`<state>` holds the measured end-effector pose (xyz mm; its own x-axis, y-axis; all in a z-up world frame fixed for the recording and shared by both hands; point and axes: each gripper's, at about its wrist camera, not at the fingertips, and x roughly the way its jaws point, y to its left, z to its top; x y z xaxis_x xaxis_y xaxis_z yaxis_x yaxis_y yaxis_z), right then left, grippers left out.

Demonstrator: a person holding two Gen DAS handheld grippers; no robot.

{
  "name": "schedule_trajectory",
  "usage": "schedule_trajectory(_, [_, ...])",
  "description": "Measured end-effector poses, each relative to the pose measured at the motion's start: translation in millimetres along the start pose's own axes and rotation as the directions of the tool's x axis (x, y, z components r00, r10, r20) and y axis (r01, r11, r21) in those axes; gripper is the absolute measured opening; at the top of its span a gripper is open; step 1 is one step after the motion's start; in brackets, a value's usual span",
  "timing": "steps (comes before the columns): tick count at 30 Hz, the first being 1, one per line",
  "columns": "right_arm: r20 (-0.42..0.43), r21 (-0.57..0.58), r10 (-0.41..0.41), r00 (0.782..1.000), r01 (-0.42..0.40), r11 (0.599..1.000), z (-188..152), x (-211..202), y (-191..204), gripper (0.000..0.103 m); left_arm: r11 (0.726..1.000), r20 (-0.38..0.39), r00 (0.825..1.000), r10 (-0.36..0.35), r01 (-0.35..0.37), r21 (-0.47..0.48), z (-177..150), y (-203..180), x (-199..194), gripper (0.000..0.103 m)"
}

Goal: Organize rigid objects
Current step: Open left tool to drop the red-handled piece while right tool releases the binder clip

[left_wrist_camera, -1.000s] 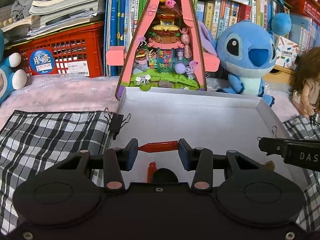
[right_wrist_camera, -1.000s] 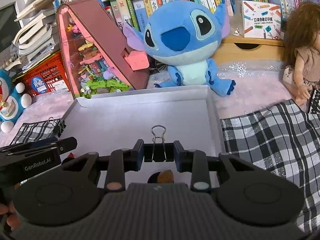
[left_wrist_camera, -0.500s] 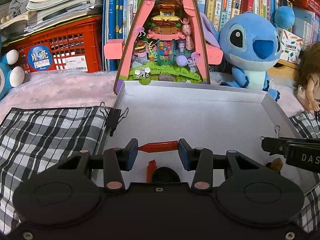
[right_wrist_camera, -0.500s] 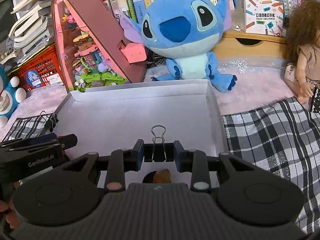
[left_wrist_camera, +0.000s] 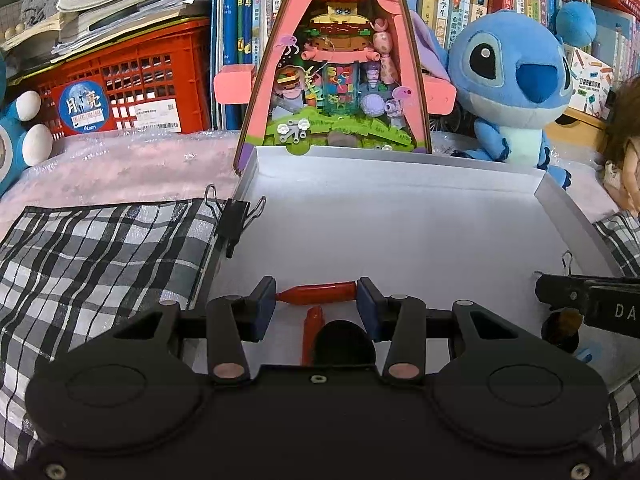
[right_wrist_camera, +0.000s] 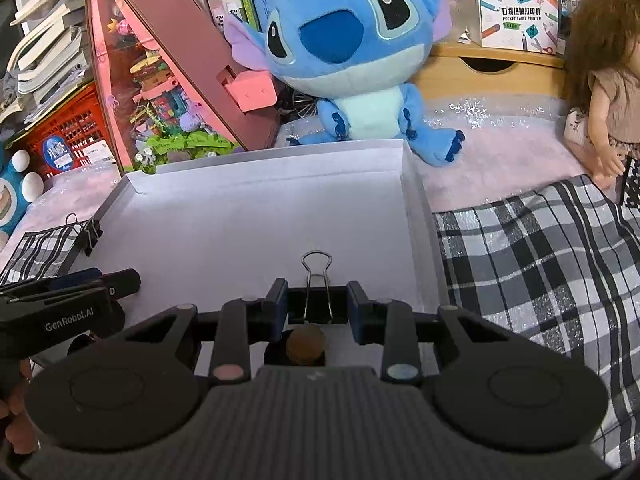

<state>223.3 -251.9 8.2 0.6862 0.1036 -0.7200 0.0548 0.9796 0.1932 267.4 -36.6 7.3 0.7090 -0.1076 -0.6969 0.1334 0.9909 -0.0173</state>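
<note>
1. The left tongs (left_wrist_camera: 316, 300) are clamped on a red bottle-shaped piece (left_wrist_camera: 318, 293). It lies crosswise between the pads, its long axis running left to right, narrow neck toward the left pad.
2. The right tongs (right_wrist_camera: 318, 306) grip a black binder clip (right_wrist_camera: 317, 304) by its body, with the wire handle pointing away toward the far wall of the tray.
3. Both loads hang over the near part of the white tray (left_wrist_camera: 400, 168), the left one over its left half, the right one near its right wall.
4. A 2nd red piece (left_wrist_camera: 312, 334) lies on the tray floor just below and near of the held bottle, partly hidden by the tongs. A brown, round thing (right_wrist_camera: 306, 342) sits similarly under the right tongs.
5. Judged from this, the coming move is a drop: each held thing already sits above the tray floor, so the deciding relation is straight down, with clear floor on the far side of both.
6. Another binder clip (left_wrist_camera: 236, 224) is clipped on the tray's left wall, nearer the left hand.
</note>
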Motion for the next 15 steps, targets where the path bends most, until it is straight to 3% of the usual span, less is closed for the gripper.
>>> schedule_trajectory(8, [0.008, -0.001, 0.002, 1.0, -0.002, 1.0, -2, 0, 0, 0.039, 1.0, 0.014, 1.0, 0.001, -0.002, 0.016, -3, -1, -2, 0.042])
schedule_trajectory(11, [0.019, 0.003, 0.002, 1.0, -0.002, 1.0, -3, -1, -1, 0.045, 1.0, 0.012, 1.0, -0.002, 0.002, 0.021, -3, -2, -5, 0.046])
schedule_trajectory(12, [0.025, 0.003, 0.002, 1.0, -0.002, 1.0, -3, -2, -1, 0.055, 1.0, 0.014, 1.0, -0.006, 0.006, 0.018, -3, -2, -6, 0.048])
schedule_trajectory(15, [0.044, 0.003, 0.011, 0.999, -0.011, 1.0, -4, -8, -2, 0.059, 1.0, 0.02, 1.0, -0.019, 0.018, 0.012, -3, -1, -13, 0.057])
